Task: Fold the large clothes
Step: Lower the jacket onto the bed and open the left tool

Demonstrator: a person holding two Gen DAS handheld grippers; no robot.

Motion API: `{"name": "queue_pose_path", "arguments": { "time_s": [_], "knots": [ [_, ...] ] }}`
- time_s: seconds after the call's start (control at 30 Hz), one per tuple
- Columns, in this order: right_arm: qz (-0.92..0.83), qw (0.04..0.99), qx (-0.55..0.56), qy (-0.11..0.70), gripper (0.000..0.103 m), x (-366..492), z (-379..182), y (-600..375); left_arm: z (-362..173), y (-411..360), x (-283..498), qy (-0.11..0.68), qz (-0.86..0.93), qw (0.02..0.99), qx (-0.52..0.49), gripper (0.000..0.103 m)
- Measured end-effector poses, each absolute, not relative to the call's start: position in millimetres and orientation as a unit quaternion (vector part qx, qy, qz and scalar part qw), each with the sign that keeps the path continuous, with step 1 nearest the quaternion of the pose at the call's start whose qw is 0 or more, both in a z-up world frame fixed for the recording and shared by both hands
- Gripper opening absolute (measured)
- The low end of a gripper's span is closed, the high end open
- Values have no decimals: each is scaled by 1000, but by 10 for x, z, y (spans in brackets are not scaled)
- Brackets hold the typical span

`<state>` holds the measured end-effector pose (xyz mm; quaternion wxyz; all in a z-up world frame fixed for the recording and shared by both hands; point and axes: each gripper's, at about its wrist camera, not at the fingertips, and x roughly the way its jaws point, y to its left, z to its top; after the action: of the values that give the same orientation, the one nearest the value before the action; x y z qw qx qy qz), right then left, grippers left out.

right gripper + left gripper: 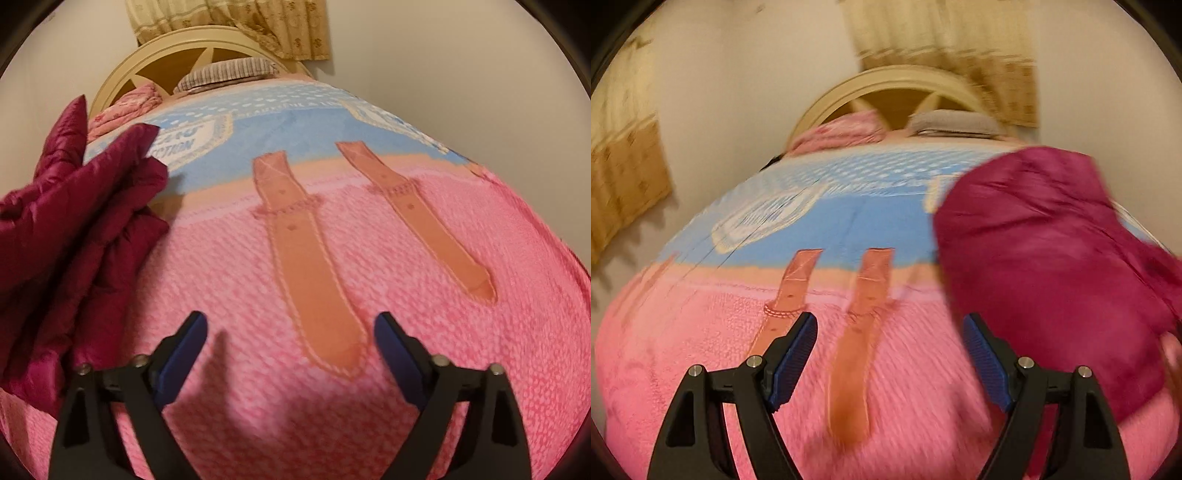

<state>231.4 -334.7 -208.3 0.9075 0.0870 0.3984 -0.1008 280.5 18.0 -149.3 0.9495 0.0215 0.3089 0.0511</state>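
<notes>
Two grippers, left gripper [888,328] and right gripper [290,328], hover with jaws apart and nothing between them. A magenta puffer jacket [74,221] lies crumpled on the pink-and-blue blanket [332,258] (printed with two tan straps), covering a bed with a cream headboard [155,48]; curtains [258,22] hang behind.

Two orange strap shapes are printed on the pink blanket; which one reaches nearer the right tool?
The left orange strap in the right wrist view: its lower tip ends between the open right tool's tips, while the right orange strap stops higher, off to the side.
</notes>
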Motion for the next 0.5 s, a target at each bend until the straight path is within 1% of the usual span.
{"name": "queue_pose_path", "arguments": {
  "time_s": [0.03,0.1,0.23,0.33,0.43,0.5],
  "knots": [
    [-94,908,96,397,82,2361,-2025,-3336,-1505,196,2945,313,56,948,11,81],
    [-85,910,117,389,79,2431,-1887,-3320,-1523,186,3191,317,59,947,-2,81],
    [-69,923,111,362,79,2641,-1430,-3089,-1578,-22,3646,331,77,940,12,81],
    [-62,934,87,341,79,2880,-1054,-2793,-1628,-146,3858,349,76,934,10,81],
    [-53,940,69,331,79,3128,-779,-2479,-1661,-284,3929,363,62,930,7,81],
    [-46,941,57,330,79,3317,-674,-2234,-1646,-369,3898,357,55,932,11,81]
  ]
}}
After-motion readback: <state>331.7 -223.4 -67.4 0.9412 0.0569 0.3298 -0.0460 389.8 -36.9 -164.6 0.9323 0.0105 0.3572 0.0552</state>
